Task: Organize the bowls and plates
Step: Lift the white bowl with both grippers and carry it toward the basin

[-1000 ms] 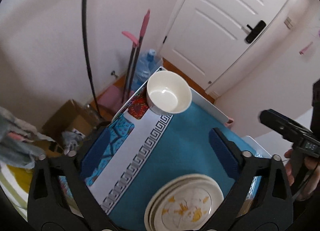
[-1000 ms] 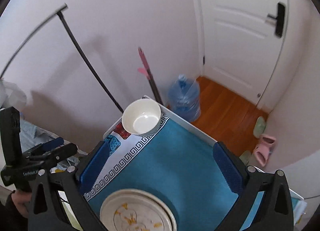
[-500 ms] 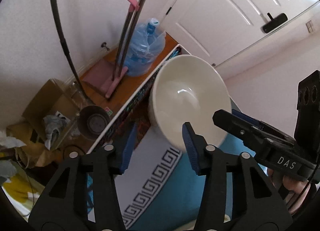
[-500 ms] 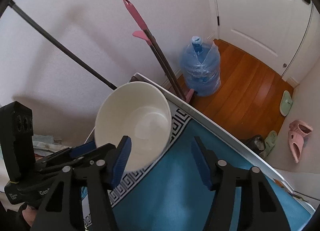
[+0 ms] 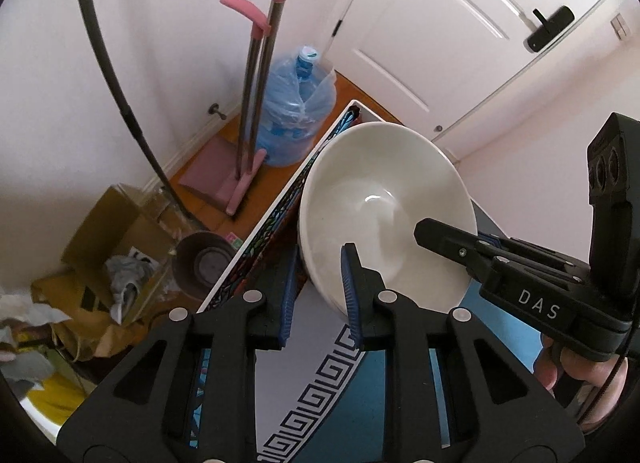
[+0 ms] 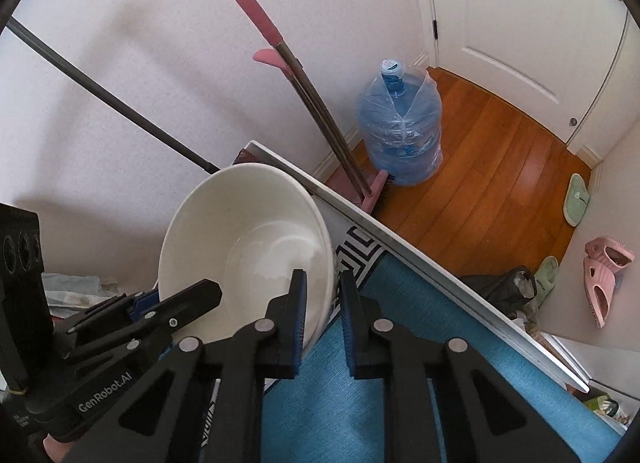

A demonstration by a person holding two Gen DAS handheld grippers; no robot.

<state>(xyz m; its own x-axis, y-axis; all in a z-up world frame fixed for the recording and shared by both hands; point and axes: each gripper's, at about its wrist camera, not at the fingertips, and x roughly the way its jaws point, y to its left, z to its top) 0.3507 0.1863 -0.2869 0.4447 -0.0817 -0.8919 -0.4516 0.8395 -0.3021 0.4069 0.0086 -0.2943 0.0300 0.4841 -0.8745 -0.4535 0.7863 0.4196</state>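
A large white bowl (image 5: 384,207) stands at the far corner of the table with the blue patterned cloth (image 6: 360,383); it also shows in the right wrist view (image 6: 248,247). My left gripper (image 5: 320,295) is shut on the bowl's near-left rim, one finger inside and one outside. My right gripper (image 6: 323,311) is shut on the bowl's near-right rim the same way. Each gripper shows in the other's view, the right one (image 5: 500,263) and the left one (image 6: 132,315). The plates are out of view.
The white table edge (image 6: 400,247) runs just behind the bowl. Beyond it on the wooden floor stand a blue water jug (image 6: 400,131), a pink-handled mop and dustpan (image 5: 256,103), a cardboard box (image 5: 116,239) and slippers (image 6: 604,279).
Both grippers moved forward to the bowl and closed on its rim, left on the left side and right on the right side. The plates dropped out of view.
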